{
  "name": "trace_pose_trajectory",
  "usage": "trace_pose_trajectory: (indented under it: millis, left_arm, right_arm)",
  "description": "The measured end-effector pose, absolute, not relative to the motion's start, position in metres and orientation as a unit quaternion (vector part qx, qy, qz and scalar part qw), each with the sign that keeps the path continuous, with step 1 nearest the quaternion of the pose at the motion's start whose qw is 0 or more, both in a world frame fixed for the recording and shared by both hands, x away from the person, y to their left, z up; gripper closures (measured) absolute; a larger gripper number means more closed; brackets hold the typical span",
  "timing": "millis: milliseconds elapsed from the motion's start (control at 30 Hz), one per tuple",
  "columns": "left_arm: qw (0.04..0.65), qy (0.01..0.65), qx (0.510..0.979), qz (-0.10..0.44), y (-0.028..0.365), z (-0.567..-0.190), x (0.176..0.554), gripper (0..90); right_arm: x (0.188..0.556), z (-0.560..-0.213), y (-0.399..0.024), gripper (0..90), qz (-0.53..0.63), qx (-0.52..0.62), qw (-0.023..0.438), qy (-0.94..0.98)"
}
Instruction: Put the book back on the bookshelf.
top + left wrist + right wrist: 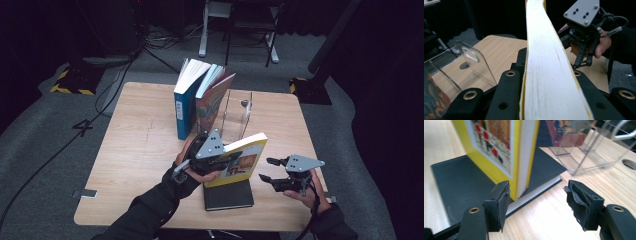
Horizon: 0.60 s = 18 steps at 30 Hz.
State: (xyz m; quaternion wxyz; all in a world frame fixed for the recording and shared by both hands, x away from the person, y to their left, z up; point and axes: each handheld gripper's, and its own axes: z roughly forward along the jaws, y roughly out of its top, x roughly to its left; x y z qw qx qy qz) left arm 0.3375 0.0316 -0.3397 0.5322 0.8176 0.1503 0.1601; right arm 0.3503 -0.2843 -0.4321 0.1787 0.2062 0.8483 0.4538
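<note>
The yellow book (243, 162) stands tilted on its lower edge on top of a black book (228, 195) that lies flat near the front edge of the wooden table (140, 150). Its picture cover faces the person's right and its white page block faces up and forward. The left gripper (226, 161) is clamped on it — in the left gripper view the black jaws press both covers with the page block (546, 75) running up between them.

The right gripper (267, 170) sits just to the right of the yellow book, apart from it, jaws spread with nothing between the pads. In the right gripper view the book's corner shows ahead of the gap, its edge resting on the black book (459, 185).

Behind, a clear acrylic book stand (235, 112) sits mid-table, and a blue book (186, 107) and a book with a red patterned cover (212, 100) stand upright, leaning together at the stand's left side.
</note>
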Motion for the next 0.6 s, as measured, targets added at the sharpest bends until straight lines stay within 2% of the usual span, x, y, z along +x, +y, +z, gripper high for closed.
trace_pose_trajectory:
  millis: [200, 600]
  left_arm:
    - [0.531, 0.157, 0.817, 0.162, 0.031, -0.339, 0.340, 74.5]
    - [0.536, 0.162, 0.811, 0.169, 0.032, -0.339, 0.346, 74.7]
  right_arm:
    - [0.354, -0.436, -0.290, 35.1, 0.458, 0.220, 0.173, 0.843]
    - [0.363, -0.469, -0.296, 32.6, 0.396, 0.250, 0.180, 0.865]
